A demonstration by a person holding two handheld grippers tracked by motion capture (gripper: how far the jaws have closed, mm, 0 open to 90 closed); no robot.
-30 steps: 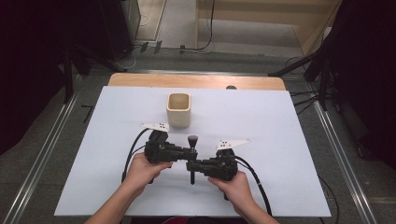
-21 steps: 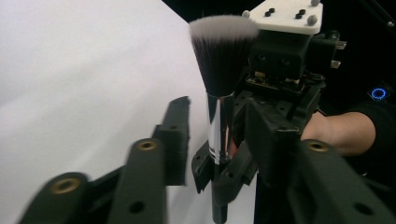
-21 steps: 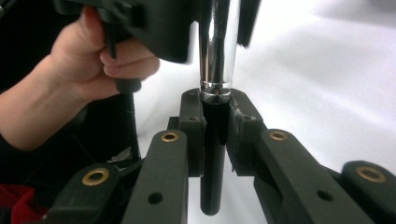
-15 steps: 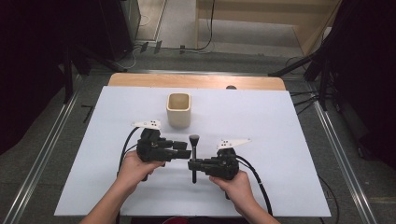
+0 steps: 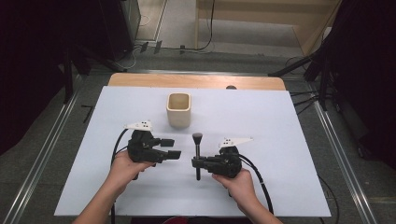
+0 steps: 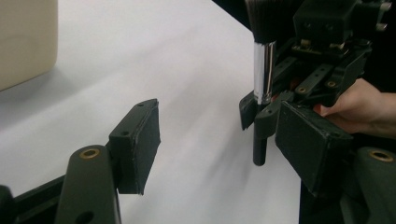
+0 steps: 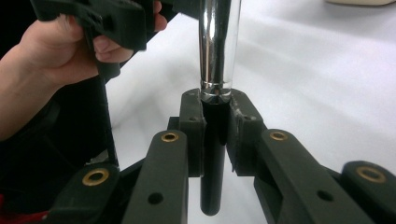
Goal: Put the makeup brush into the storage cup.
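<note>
White tabletop (image 5: 280, 121): cup (image 5: 179, 110) apart; right tongs (image 5: 195, 163) grip brush (image 5: 197, 154), left tongs (image 5: 171, 148) just opened, empty.

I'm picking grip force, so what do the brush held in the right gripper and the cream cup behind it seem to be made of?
Brush: the ferrule looks like polished metal, mirror-bright with sharp reflections; the handle below is matte black, probably plastic or painted wood; the bristles are dark and dense. Cup: cream, matte, thick-walled with rounded corners, likely ceramic or plastic; the look leaves that open.
</note>
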